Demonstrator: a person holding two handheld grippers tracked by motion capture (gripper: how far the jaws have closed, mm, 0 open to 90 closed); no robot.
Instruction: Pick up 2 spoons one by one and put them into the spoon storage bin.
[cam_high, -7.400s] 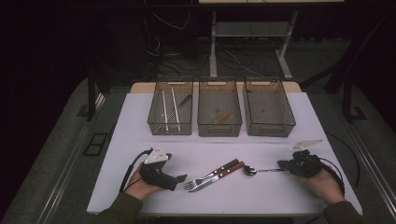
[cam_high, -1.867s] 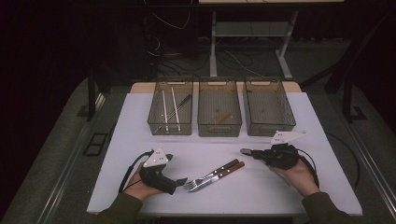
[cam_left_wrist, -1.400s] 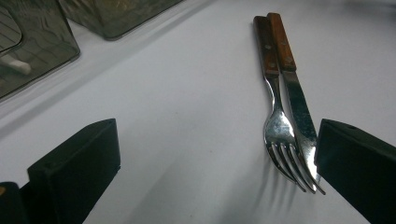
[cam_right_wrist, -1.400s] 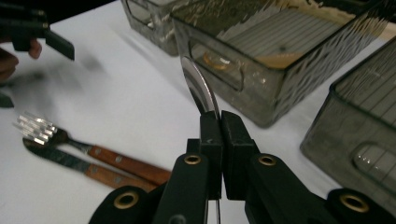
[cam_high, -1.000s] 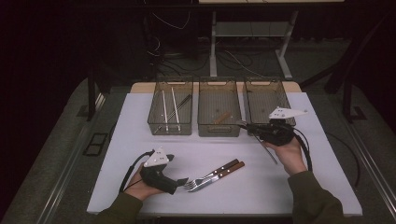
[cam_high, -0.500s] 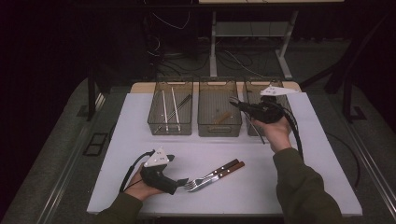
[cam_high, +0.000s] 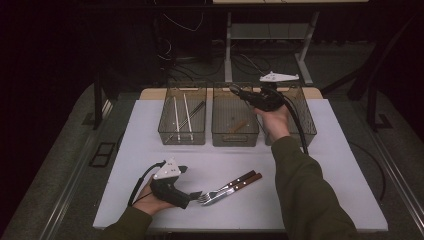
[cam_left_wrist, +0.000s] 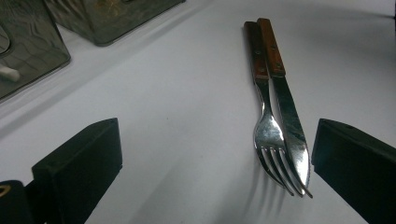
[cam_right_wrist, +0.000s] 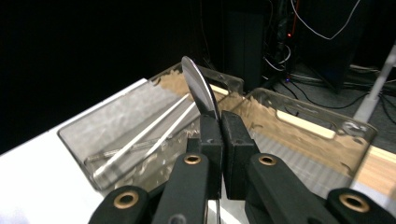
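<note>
Lying on table (cam_high: 350, 165) before your left gripper (cam_high: 196, 194): fork (cam_left_wrist: 269, 135) touching knife (cam_left_wrist: 290, 123), jaws wide apart. Your right gripper (cam_high: 239, 92) pinches spoon (cam_right_wrist: 198, 92) above middle bin (cam_high: 235, 132).

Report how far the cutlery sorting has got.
Done: chopsticks lie in the left bin, and a small wooden piece lies in the middle bin. In hand: the right tongs are shut on a spoon, held above the bins. Left: a fork and a knife lie side by side on the table, between the open left tongs.
</note>
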